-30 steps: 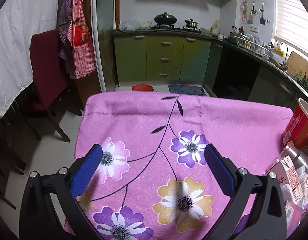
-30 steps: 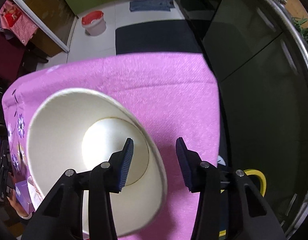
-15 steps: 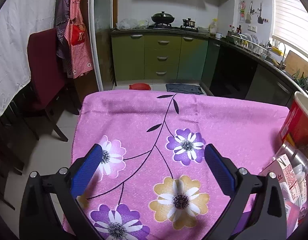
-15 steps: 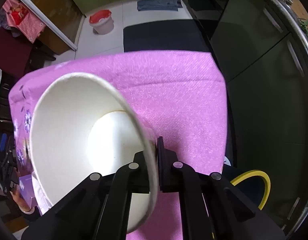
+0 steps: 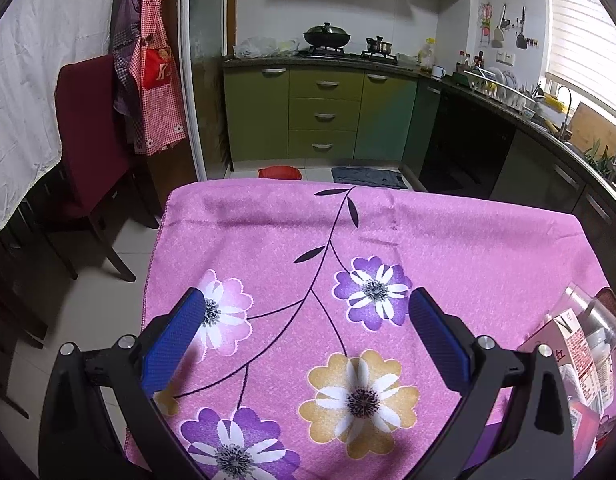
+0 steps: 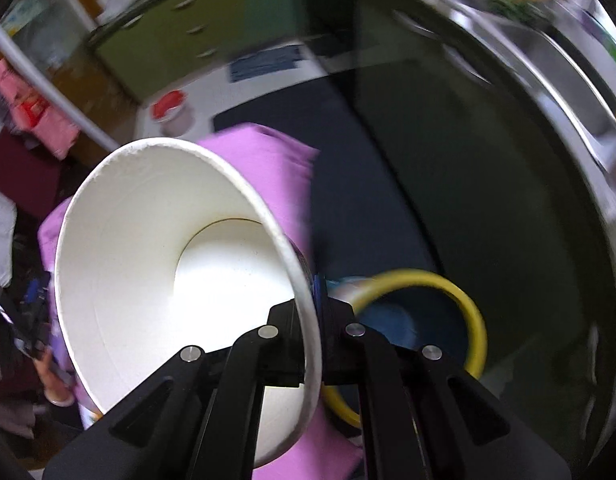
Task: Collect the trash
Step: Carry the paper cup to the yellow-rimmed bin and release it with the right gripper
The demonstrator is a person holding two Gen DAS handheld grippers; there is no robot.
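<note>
The right gripper [image 6: 314,300] has its fingers [image 6: 284,344] pinched together on the wall of one white paper cup [image 6: 180,280], one finger inside the rim and one outside. The cup hangs tilted, mouth toward the camera, and looks empty, lifted off the pink floral cloth [image 6: 264,160] and carried out past the worktop's edge. Just beyond the fingers, down on the floor, sits a single yellow-rimmed bin [image 6: 464,304] with something blue inside. The step in hand looks like the carry to that bin. The next move calls for bringing the cup squarely over the yellow ring, then parting the fingers so it drops in, not onto the rim.

The left gripper [image 5: 308,344] holds nothing; its blue fingers [image 5: 176,340] stand wide apart above the cloth-covered worktop [image 5: 468,240]. At that view's right edge more trash waits: one pink carton [image 5: 580,356] and at least one clear plastic bottle [image 5: 596,312]. Anything else there is cut off by the frame, so the pile cannot be counted fully.
</note>
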